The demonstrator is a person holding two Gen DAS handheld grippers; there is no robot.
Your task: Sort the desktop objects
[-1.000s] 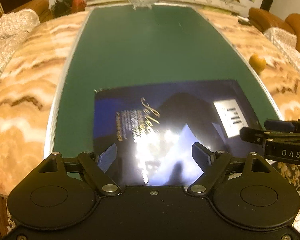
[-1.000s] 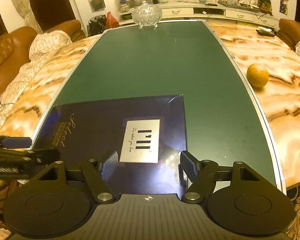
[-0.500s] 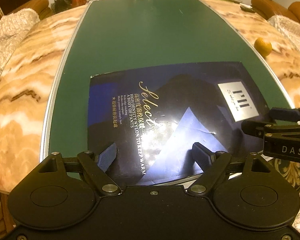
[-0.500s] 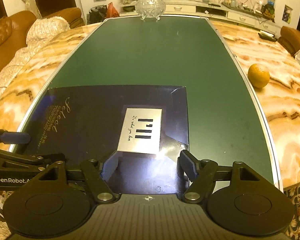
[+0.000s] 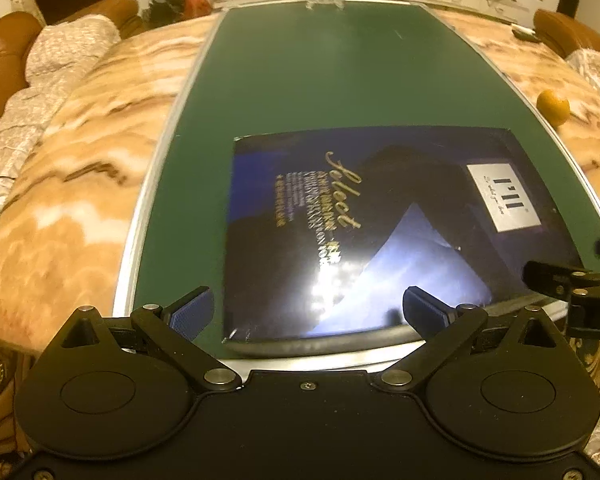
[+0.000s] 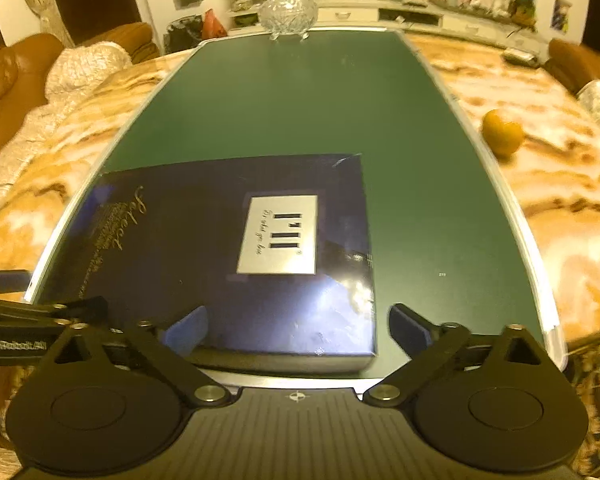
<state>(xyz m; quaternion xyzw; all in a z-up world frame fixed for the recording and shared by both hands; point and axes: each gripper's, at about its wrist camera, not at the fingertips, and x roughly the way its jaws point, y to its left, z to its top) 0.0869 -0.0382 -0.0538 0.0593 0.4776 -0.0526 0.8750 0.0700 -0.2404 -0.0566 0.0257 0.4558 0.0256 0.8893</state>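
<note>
A flat, glossy dark-blue rectangular box [image 5: 384, 232] with gold script lettering and a white label lies on the green central panel of the surface [image 5: 320, 76], filling the lower middle of the left wrist view and the lower left of the right wrist view, its near edge close to the silver trim at the surface's near end. The left tongs [image 5: 310, 310] have just been opening and now stand wide apart at the bottom of their own view, the blue-padded fingertips [image 5: 190, 310] flanking the box's near left corner without pressing on it. The right tongs [image 6: 296, 326] have also just been opening and are spread wide, one pad over the box's near edge and the other past its right corner above bare green, so nothing is gripped. Each tool shows in the other's view: the right one at the right edge of the left wrist view, the left one at the lower left of the right wrist view. A round orange fruit [image 6: 502, 132] sits on the marbled orange-and-white border at the right, well apart from the box. A cut-glass lidded bowl [image 6: 288, 14] stands at the far end of the green panel, top centre.
</note>
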